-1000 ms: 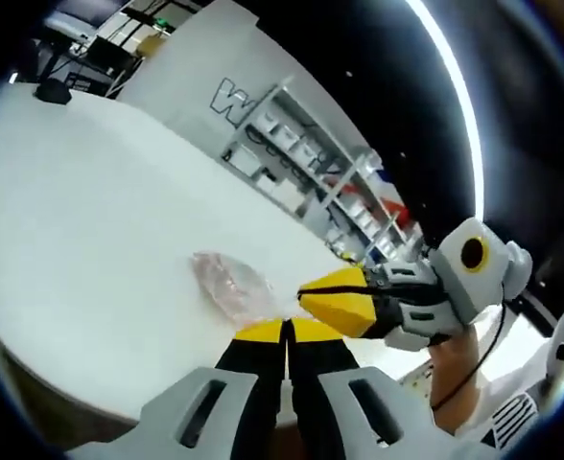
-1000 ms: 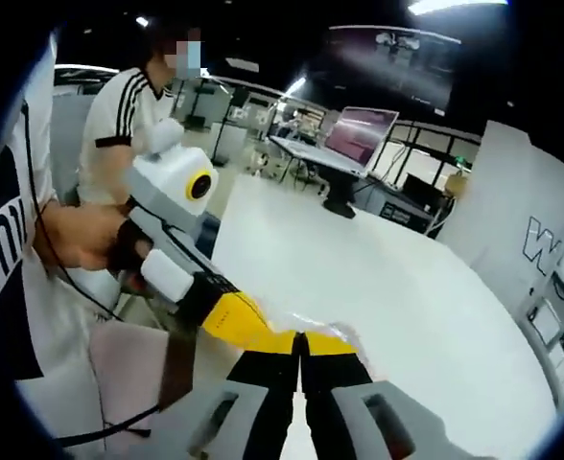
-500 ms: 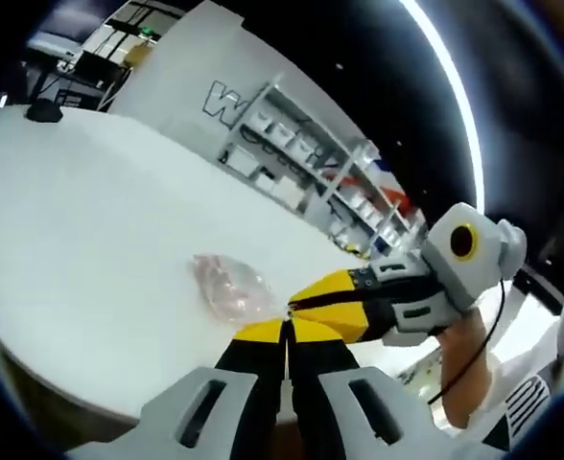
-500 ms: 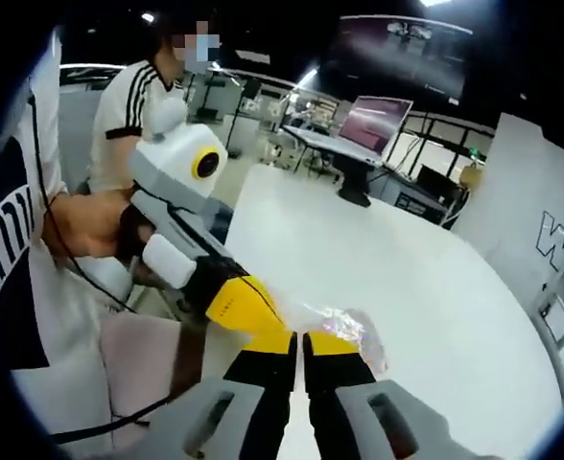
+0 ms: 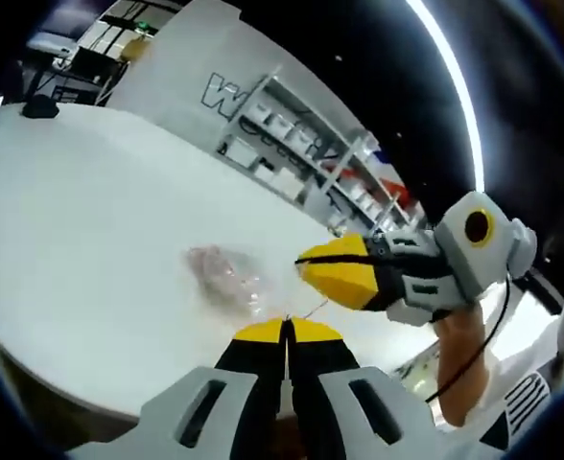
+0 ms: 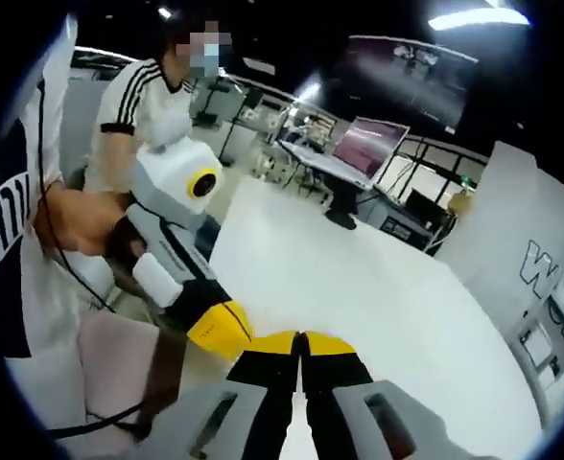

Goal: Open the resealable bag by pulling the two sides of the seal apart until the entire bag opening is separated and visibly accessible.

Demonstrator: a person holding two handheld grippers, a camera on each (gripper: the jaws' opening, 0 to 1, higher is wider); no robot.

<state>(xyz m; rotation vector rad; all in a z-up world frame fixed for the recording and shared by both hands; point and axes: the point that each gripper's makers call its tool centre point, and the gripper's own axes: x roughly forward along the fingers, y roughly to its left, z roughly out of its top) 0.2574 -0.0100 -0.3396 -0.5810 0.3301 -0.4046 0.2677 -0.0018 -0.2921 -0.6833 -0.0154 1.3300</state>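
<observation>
The resealable bag point(image 5: 226, 273) hangs just above the white surface point(image 5: 90, 220), a clear, crinkled film pouch with a faint pinkish tint, its body slumping away from the left gripper point(image 5: 286, 331). That gripper's yellow-tipped jaws are pressed together, and a thin edge of film seems to run into them, so I judge it is pinching one lip of the seal. The right gripper point(image 5: 306, 266) sits just beside the bag's near end, its yellow jaws drawn to a closed wedge; a glinting strand of film stretches between it and the left gripper's tips, though whether film is truly caught in it is too fine to tell. In the right gripper view the right gripper point(image 6: 299, 336) shows closed jaws with the left gripper point(image 6: 226, 326) just beside them, and the bag cannot be made out there. To do the pull well, the two grips should move apart across the seal line, steadily rather than in a jerk, since slick thin film slips out of hard smooth jaws easily, and they should re-grip along the seal if only one part pops open.
</observation>
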